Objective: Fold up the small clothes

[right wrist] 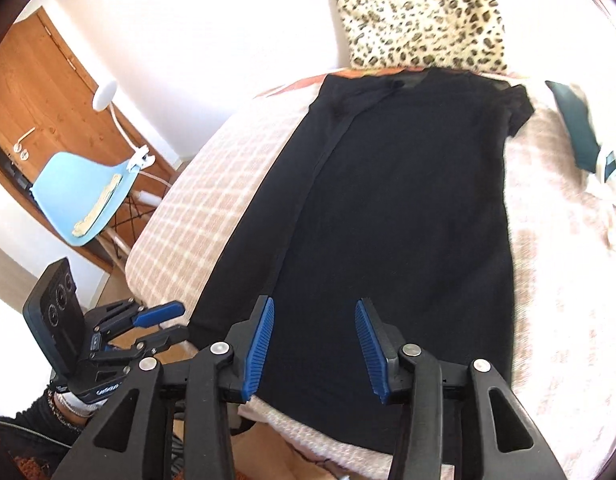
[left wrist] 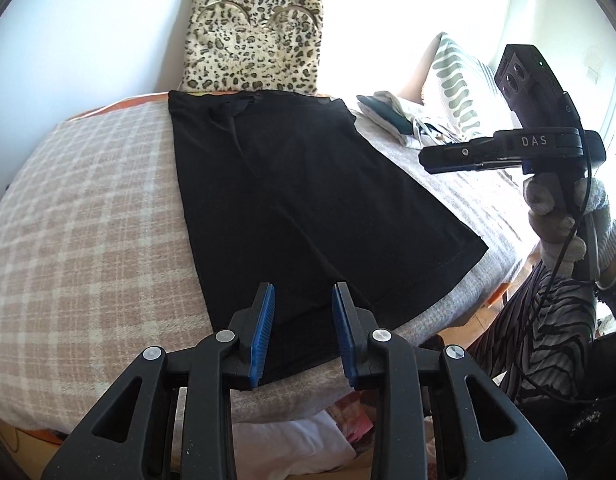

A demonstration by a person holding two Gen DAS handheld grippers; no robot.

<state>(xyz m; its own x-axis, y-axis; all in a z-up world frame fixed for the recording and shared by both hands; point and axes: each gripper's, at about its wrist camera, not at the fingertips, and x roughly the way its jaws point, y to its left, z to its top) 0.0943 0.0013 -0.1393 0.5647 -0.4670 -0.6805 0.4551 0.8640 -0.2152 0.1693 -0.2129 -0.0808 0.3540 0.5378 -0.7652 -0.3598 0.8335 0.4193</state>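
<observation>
Claws came first in both wrist views. The left claw point(left wrist: 302, 312) stood partly open, its blue pads point(left wrist: 262, 332) apart with nothing pinched between them, hovering over the near hem of the black garment point(left wrist: 308, 200). The right claw point(right wrist: 314, 340) stood wider, its pads clear of the cloth and holding nothing, also poised above the near hem.

Taking the garment as the landmark: it lay spread flat on the bed's checked blanket point(left wrist: 88, 220), its neck end toward the far side and its hem at the near edge. One long side looked already turned in, a straight fold line point(right wrist: 327, 160) running from neck to hem on the left of the right wrist view, while a short sleeve point(right wrist: 517, 108) jutted out at the far right corner. Beyond the neck end a leopard-print cushion point(left wrist: 254, 36) leaned against the wall. To the right of the garment lay a small heap of other clothes point(left wrist: 391, 114), and past that a striped pillow point(left wrist: 453, 80).

I judged the work to be mid-fold, with both claws released between grasps. The next move probably called for taking the unfolded sleeve side and laying it inward, or pinching both hem corners to carry the hem up toward the neck.

Lettering reading "DAS" point(left wrist: 534, 141) showed on the right claw's body in the left wrist view; a small word on the left claw's housing was too small to read.
</observation>
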